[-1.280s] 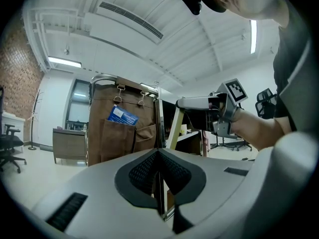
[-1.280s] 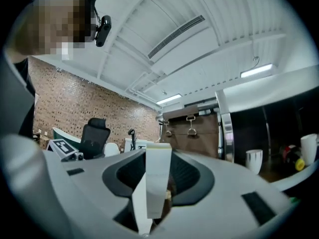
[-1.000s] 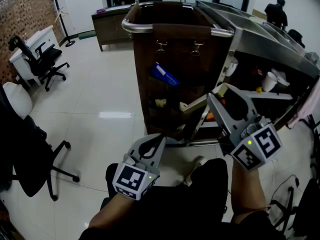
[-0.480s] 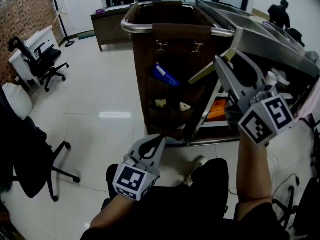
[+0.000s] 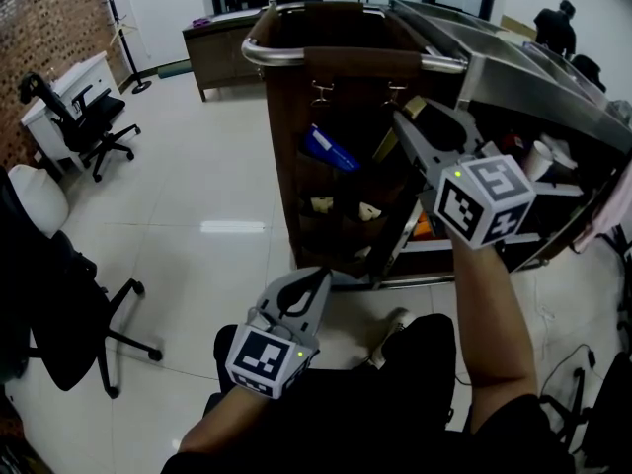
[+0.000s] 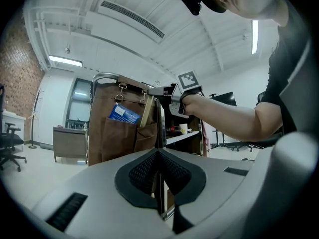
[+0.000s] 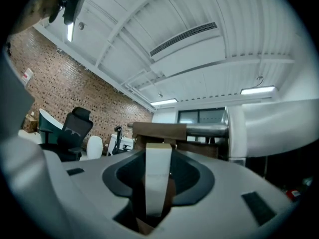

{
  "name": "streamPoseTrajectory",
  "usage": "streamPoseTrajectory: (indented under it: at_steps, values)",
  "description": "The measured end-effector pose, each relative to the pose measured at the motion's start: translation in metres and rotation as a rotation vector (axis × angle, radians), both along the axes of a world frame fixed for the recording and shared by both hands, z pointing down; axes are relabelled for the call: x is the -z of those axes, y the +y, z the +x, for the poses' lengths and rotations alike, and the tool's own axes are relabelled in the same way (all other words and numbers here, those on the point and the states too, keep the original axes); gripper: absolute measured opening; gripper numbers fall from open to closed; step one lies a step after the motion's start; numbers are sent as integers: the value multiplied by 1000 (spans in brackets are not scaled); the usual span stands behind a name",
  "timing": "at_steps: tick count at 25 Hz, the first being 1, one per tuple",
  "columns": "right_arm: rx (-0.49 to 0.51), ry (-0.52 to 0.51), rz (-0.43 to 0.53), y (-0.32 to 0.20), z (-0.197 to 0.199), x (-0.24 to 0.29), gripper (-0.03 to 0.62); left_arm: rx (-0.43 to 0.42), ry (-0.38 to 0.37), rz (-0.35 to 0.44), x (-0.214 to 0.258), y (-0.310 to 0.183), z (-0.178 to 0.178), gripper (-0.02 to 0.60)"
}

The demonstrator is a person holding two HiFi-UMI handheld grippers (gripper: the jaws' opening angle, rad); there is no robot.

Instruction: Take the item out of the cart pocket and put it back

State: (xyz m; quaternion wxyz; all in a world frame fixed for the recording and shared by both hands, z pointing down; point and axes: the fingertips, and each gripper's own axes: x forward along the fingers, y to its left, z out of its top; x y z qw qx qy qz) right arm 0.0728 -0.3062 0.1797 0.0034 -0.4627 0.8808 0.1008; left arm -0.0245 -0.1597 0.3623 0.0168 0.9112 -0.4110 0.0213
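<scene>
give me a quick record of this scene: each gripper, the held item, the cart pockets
left gripper: shut, empty, low by the person's lap
right gripper: shut on the slim cream box, raised at the upper pockets
slim cream box: tilted, lower end at an upper pocket's mouth; whether it is inside cannot be told
pocket organiser: brown, clipped below the cart's metal rail
blue packet: sticking out of the upper left pocket
</scene>
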Motion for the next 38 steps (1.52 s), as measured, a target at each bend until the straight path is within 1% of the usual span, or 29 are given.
streamPoseTrajectory:
  at_steps: [7, 10, 12, 22, 26, 29, 35, 37, 38]
  values:
    - [-20, 103, -124, -27, -9, -62, 169, -2, -3, -2, -2, -1, 1, 0]
    - [-26, 126, -175, -33, -10, -85, 169, -3, -6, 3, -2, -1, 1, 0]
    - [-33, 136, -190, -35, -9, -96, 169, -2, -3, -3, -2, -1, 1, 0]
    - [-46, 160, -165, -35, -8, -104, 181, 7, -7, -6, -5, -2, -1, 0]
    - [-23, 143, -160, -31, -10, -100, 198, 4, -4, -12, -4, 0, 0, 0]
    - [-14, 113, -149, -27, -10, -92, 198, 5, -6, -4, -3, 0, 0, 0]
    - [-4, 73, -78, -5, -8, -55, 193, 1, -4, -3, -2, 4, 1, 0]
    - [23, 42, -59, 7, -7, -42, 116, -3, -2, -7, -1, 5, 2, 0]
    - [40, 20, -51, 14, -6, -36, 41, -7, 0, -7, -2, 6, 3, 0]
